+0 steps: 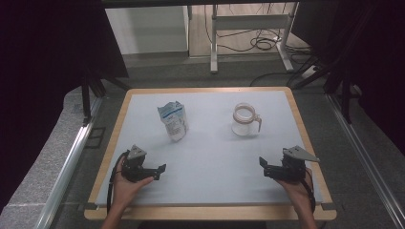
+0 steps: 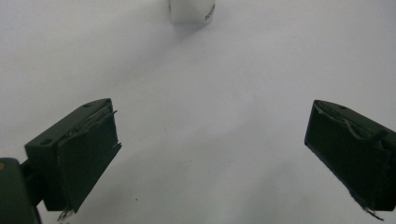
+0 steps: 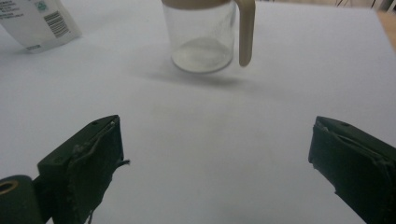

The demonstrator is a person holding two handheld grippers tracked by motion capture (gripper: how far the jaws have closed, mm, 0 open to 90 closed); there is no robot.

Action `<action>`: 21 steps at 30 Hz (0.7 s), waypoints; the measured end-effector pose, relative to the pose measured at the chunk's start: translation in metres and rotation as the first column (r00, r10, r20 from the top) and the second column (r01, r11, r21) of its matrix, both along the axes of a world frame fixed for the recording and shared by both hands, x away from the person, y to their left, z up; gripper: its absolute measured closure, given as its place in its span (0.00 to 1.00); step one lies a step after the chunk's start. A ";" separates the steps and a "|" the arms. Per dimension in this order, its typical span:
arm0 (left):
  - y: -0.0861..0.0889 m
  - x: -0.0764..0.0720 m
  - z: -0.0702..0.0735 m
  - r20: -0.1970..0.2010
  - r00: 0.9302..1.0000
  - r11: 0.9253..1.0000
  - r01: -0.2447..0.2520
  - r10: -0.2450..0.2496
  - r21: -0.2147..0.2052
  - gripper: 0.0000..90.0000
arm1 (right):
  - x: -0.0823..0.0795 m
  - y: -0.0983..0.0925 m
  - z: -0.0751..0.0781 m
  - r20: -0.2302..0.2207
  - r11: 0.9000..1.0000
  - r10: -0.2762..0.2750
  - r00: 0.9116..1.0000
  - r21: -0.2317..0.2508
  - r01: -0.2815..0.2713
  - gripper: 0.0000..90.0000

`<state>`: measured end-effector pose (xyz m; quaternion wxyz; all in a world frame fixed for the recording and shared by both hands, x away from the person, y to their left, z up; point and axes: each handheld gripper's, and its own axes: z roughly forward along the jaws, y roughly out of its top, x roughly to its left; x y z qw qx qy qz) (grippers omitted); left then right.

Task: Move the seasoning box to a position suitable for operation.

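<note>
1. High view is showing the left gripper point(image 1: 160, 172) and the right gripper point(image 1: 263, 167) resting low over the near part of the table point(image 1: 210, 157), each with its jaws standing wide apart and holding nothing.
2. The white pouch point(image 1: 173, 121) is standing upright ahead of the left gripper, and the clear jug point(image 1: 245, 120) with its beige handle is sitting ahead of the right gripper; both are well apart from the jaws.
3. The pouch is looking crumpled and leaning a little, so a pinch taken too high or from one side is likely tipping it over or squashing it.
4. The jug is glassy and rounded; jaws closing off-centre are risking a slip, or a nudge that is sliding it across the smooth sheet.
5. The left gripper view is cutting the pouch point(image 2: 192, 10) off at the top edge, leaving just its base.
6. The right gripper view is cropping the jug point(image 3: 205, 35) at its rim, and whether anything is lying inside it is hard to tell.
</note>
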<state>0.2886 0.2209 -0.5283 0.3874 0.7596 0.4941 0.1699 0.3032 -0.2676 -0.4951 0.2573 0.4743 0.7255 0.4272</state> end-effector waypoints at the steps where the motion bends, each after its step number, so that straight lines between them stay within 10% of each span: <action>1: -0.001 0.000 0.000 0.011 1.000 1.000 -0.007 0.007 -0.009 0.05 | -0.001 -0.002 -0.001 -0.009 1.000 -0.006 1.000 0.026 0.006 0.07; 4: -0.004 0.007 0.000 0.011 1.000 1.000 -0.006 0.006 -0.014 0.09 | -0.002 -0.005 -0.001 -0.010 0.998 -0.006 1.000 0.066 0.006 0.07; 14: -0.011 0.003 0.004 0.064 0.998 0.994 0.017 -0.024 0.109 0.13 | 0.000 0.005 -0.012 -0.015 0.999 0.029 0.999 -0.024 -0.029 0.08; 21: -0.005 -0.001 0.011 0.071 0.996 0.996 0.040 -0.046 0.080 0.13 | -0.012 0.006 -0.010 -0.022 0.997 0.048 0.999 -0.052 -0.049 0.08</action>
